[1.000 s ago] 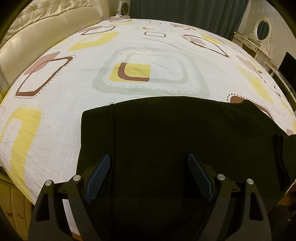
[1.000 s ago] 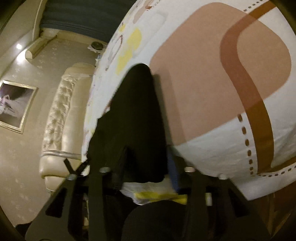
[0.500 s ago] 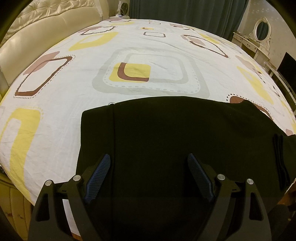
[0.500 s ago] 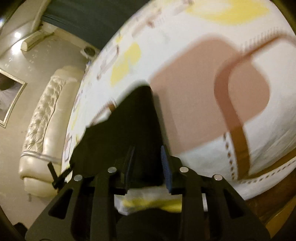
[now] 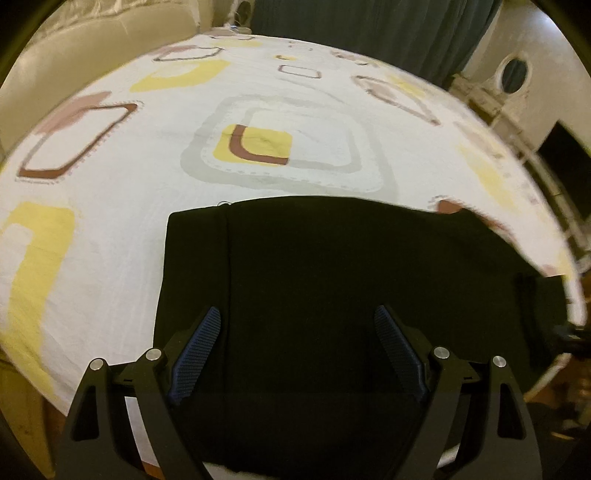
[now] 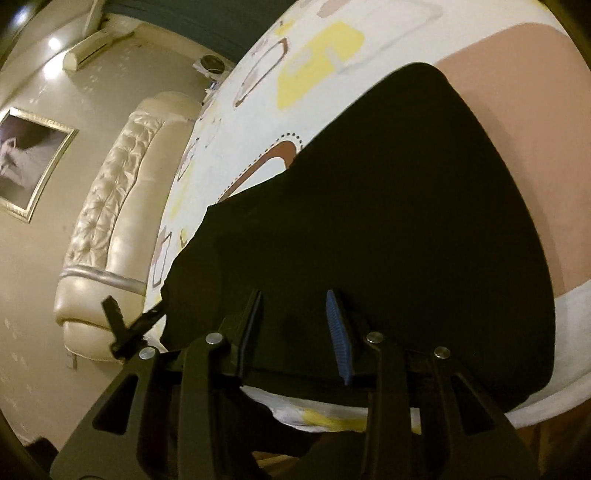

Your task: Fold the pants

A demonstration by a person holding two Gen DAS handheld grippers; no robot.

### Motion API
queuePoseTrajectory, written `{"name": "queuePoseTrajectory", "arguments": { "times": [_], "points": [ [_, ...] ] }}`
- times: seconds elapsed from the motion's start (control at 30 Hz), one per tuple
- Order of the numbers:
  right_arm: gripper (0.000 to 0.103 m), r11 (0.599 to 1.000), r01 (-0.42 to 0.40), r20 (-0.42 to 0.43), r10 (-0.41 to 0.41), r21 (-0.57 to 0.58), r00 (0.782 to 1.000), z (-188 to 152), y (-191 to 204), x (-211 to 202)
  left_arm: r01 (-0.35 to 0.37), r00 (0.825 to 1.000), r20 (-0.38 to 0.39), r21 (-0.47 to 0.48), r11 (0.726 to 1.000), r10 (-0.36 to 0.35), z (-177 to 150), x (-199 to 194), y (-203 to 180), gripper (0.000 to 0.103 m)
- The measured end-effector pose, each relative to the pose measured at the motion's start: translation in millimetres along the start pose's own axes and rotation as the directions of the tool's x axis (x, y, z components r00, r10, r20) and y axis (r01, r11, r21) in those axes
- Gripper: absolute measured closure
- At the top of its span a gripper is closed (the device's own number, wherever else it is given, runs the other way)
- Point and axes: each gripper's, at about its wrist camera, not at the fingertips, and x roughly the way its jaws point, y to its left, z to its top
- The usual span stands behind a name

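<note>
While flat, pants (image 5: 332, 280) btw L fingers (image 5: 201, 336).

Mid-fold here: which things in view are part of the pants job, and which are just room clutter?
Job: black pants, bedsheet beneath them, left gripper, right gripper.

Not involved: padded headboard, framed picture, green curtain, oval mirror.
</note>
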Motion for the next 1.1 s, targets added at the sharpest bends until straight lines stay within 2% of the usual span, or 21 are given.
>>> {"name": "queuePoseTrajectory", "arguments": {
  "times": [0.1, 0.27, 0.4, 0.53, 0.6, 0.67, 0.7, 0.77, 0.83, 0.87, 0.93, 1.1],
  "points": [
    [0.062, 1.000, -0.014, -0.009, 0.014, -0.006, 1.000, 1, 3, -1, 0.096, 0.995, -0.018, -0.032, 0.995, -0.097, 3, -11, 22, 0.018],
    [0.059, 1.000, -0.021, -0.012, 0.021, -0.017, 1.000, -3, 3, -2, 0.134, 0.990, -0.034, -0.088, 0.987, -0.137, 6, -15, 64, 0.018],
    [0.058, 1.000, -0.020, -0.012, 0.020, -0.024, 1.000, -3, 1, -4, 0.226, 0.968, -0.063, -0.192, 0.955, -0.242, 5, -2, 92, 0.019],
    [0.057, 0.999, -0.023, -0.007, 0.023, -0.025, 1.000, -5, 3, -4, 0.269, 0.956, -0.067, -0.196, 0.943, -0.286, 4, 10, 90, 0.019],
    [0.054, 0.999, -0.023, -0.006, 0.023, -0.028, 1.000, -5, 9, 0, 0.310, 0.940, -0.077, -0.206, 0.928, -0.331, 6, 17, 82, 0.019],
    [0.053, 0.999, -0.024, -0.005, 0.024, -0.035, 1.000, -5, 10, 0, 0.328, 0.933, -0.081, -0.202, 0.923, -0.350, 7, 23, 74, 0.020],
    [0.052, 0.999, -0.024, -0.005, 0.024, -0.036, 1.000, -5, 10, 0, 0.338, 0.930, -0.080, -0.196, 0.921, -0.358, 7, 26, 69, 0.022],
    [0.052, 0.999, -0.024, -0.003, 0.024, -0.039, 1.000, -5, 11, -1, 0.331, 0.933, -0.080, -0.193, 0.924, -0.351, 7, 30, 63, 0.040],
    [0.052, 0.999, -0.023, -0.001, 0.023, -0.042, 1.000, -5, 12, -1, 0.305, 0.939, -0.096, -0.207, 0.930, -0.330, 6, 35, 64, 0.078],
    [0.051, 0.999, -0.023, 0.001, 0.023, -0.043, 1.000, -6, 12, -1, 0.318, 0.931, -0.108, -0.232, 0.919, -0.349, 6, 39, 65, 0.079],
    [0.051, 0.999, -0.023, 0.003, 0.023, -0.045, 1.000, -6, 13, 0, 0.316, 0.930, -0.113, -0.245, 0.917, -0.350, 8, 38, 65, 0.085],
    [0.049, 0.999, -0.026, 0.002, 0.026, -0.045, 1.000, -6, 15, 1, 0.220, 0.959, -0.141, -0.182, 0.958, -0.247, 17, 27, 43, 0.089]
  ]
}}
